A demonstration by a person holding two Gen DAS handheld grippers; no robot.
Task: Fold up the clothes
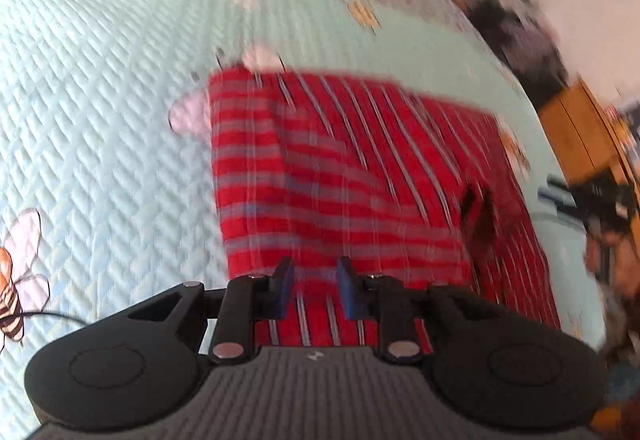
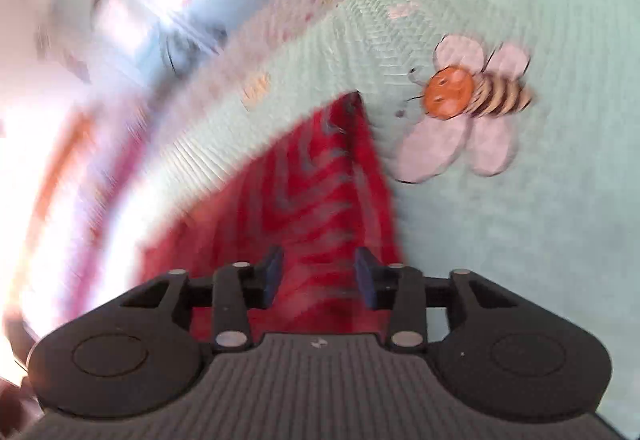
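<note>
- My left tongs point(image 1: 316, 290) sit low at the near edge of their view, pointing forward, the two blue-padded fingers point(image 1: 283, 292) parted with a clear gap and nothing clamped between them.
- My right tongs point(image 2: 320, 278) point forward too, their fingers point(image 2: 365, 276) spread a little wider, also gripping nothing.
- Both views are motion-blurred.

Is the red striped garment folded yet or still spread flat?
Partly folded: on the red striped garment, one panel overlaps the rest, stripes crossing at different angles, on the quilted bedspread.
</note>
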